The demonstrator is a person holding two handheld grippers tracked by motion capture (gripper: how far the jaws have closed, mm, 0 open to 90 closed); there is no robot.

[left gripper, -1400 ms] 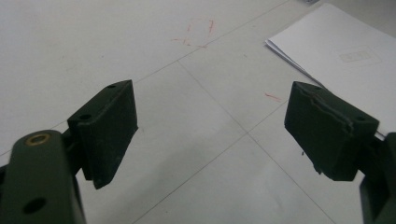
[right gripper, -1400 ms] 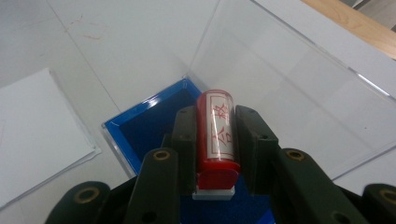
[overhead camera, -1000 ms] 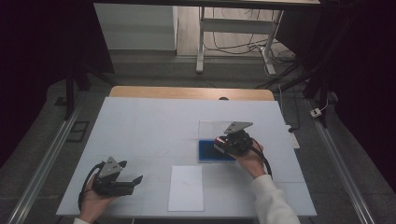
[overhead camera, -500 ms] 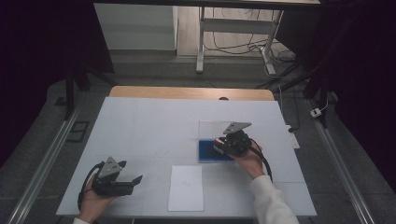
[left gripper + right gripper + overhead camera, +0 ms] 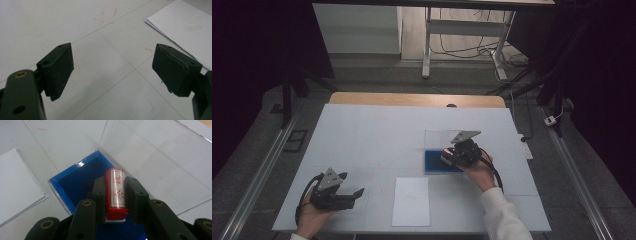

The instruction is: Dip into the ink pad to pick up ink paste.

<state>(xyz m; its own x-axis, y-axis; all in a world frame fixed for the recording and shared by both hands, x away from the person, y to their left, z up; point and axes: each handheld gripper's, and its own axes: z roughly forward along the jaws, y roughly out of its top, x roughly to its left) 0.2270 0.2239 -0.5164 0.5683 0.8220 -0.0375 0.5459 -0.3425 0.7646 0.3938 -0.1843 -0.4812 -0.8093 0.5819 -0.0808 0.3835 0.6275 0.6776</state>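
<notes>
A red cylindrical stamp (image 5: 115, 191) with a white label and red characters sits between the jaws of my right gripper (image 5: 115, 185), which is shut on it. The stamp hangs over a blue ink pad (image 5: 75, 180) whose clear lid (image 5: 155, 157) stands open behind it. From above, the right gripper (image 5: 448, 157) is over the right half of the ink pad (image 5: 433, 162), with the lid (image 5: 438, 139) lying just beyond. My left gripper (image 5: 352, 184) rests low at the table's front left, open with nothing between its jaws (image 5: 112, 67).
A white sheet of paper (image 5: 411, 201) lies at the front centre between the two hands; it appears as paper (image 5: 185, 27) at the upper right and paper (image 5: 17, 180) at the left. Faint red marks (image 5: 107, 15) sit on the white table (image 5: 372, 135).
</notes>
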